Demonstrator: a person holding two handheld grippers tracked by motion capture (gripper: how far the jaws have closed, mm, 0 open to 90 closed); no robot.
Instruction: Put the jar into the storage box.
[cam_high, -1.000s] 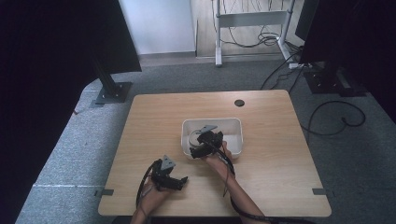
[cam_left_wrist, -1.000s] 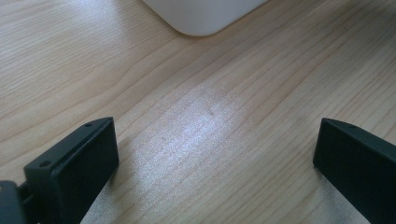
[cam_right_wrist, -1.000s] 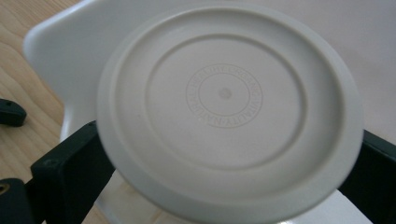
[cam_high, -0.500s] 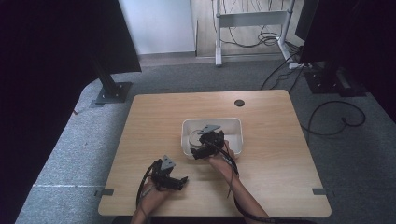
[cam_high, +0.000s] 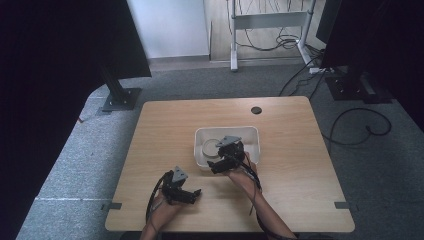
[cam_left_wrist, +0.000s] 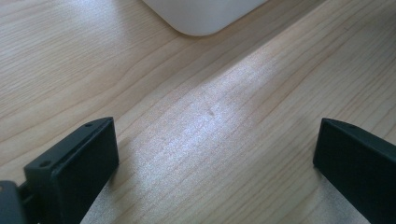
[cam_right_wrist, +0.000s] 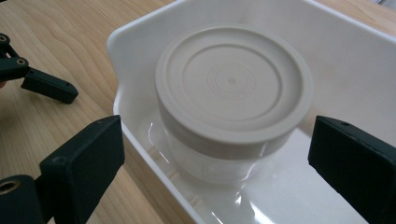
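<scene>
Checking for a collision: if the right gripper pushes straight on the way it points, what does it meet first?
Probably the lidded jar in the white tub, centred between the right gripper's open jaws; one jaw may catch the tub's near wall first.

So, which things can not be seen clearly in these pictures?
- Jar contents: right gripper view, the beige lid covers them, and the clear wall is too blurred.
- Jar in high view: partly hidden behind the right gripper.
- White tray: left gripper view, cut off by the top edge.
- Left gripper jaw gap: high view, too small.
</scene>
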